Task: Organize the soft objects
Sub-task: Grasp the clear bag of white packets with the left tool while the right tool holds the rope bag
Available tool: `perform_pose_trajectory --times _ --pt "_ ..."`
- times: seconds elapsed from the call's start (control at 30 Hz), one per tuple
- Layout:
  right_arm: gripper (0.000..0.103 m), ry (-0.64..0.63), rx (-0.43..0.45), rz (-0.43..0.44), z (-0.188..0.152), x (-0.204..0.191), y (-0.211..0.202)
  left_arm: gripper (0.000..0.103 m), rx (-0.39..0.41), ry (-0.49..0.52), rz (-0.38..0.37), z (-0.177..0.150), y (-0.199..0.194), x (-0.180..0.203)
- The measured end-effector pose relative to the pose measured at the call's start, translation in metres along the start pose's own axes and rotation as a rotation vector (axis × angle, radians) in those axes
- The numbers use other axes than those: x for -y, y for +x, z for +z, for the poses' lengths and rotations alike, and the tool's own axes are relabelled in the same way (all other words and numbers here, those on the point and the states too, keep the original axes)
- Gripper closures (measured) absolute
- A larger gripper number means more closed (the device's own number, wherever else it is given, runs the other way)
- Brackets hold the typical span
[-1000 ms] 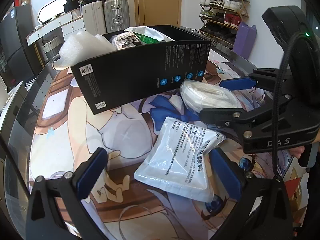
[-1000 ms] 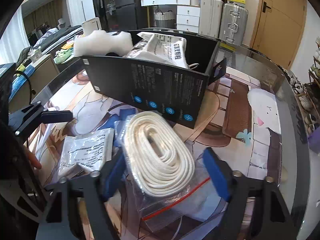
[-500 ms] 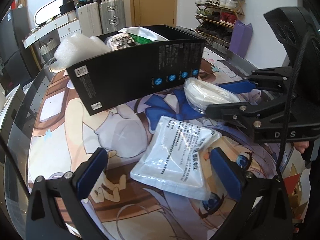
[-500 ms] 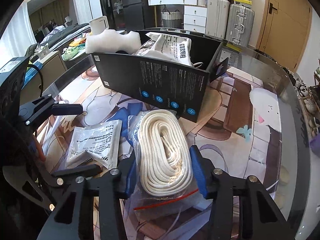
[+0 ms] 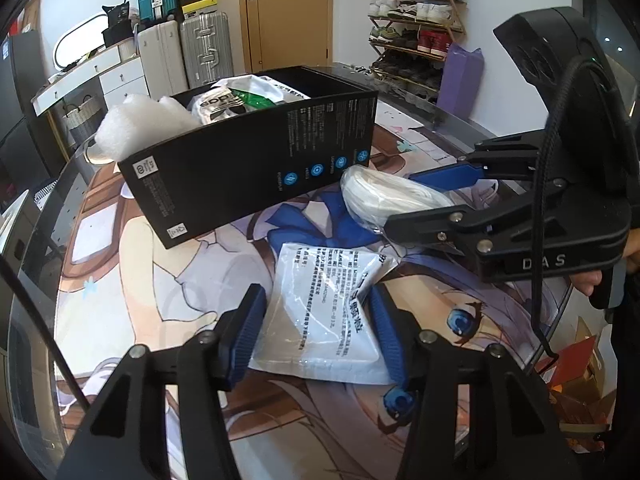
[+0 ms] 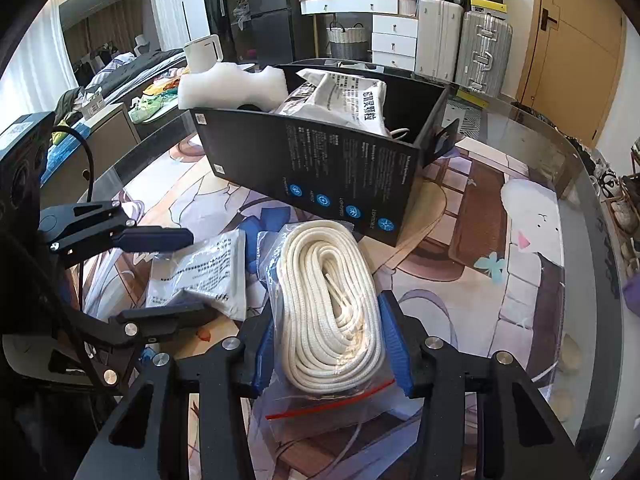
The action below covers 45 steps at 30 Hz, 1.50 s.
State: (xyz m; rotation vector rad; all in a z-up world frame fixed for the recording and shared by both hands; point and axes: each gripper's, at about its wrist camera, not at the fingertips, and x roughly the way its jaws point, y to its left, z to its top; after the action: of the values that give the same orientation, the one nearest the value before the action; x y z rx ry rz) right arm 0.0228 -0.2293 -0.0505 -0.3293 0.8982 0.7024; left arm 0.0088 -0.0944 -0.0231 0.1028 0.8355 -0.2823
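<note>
My right gripper (image 6: 330,340) is shut on a clear zip bag of coiled white rope (image 6: 330,300), which also shows in the left wrist view (image 5: 384,196). My left gripper (image 5: 320,332) has closed onto a white printed pouch (image 5: 328,312) lying on the mat; the pouch also shows in the right wrist view (image 6: 204,272). A black open box (image 5: 256,168) stands behind them, holding white foam (image 5: 140,124) and printed bags (image 6: 340,96).
The table carries a printed anime mat (image 5: 152,288) under glass, with a curved edge (image 6: 592,240) on the right. Suitcases (image 5: 188,48), a shoe rack (image 5: 416,40) and a white dresser (image 6: 388,32) stand beyond the table.
My right jaws closed on the rope bag. My left jaws closed in from wide open onto the white pouch. Both grippers pulled back slightly from the box.
</note>
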Motion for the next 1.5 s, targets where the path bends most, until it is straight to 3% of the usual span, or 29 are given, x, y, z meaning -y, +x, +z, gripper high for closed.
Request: perform_pose_trajectory --times 0.07,0.37,1.5 --pt "0.056 0.005 0.003 0.001 0.0 0.001 -0.001 0.058 0.004 0.004 -0.009 -0.001 -0.002 0.001" --pt "0.056 0.011 0.029 0.014 0.0 0.005 -0.009 0.063 0.019 -0.026 -0.041 0.0 -0.007 -0.002" --pt "0.056 -0.008 0.059 0.027 0.0 0.001 -0.02 0.067 0.042 -0.062 -0.066 -0.003 -0.015 -0.011"
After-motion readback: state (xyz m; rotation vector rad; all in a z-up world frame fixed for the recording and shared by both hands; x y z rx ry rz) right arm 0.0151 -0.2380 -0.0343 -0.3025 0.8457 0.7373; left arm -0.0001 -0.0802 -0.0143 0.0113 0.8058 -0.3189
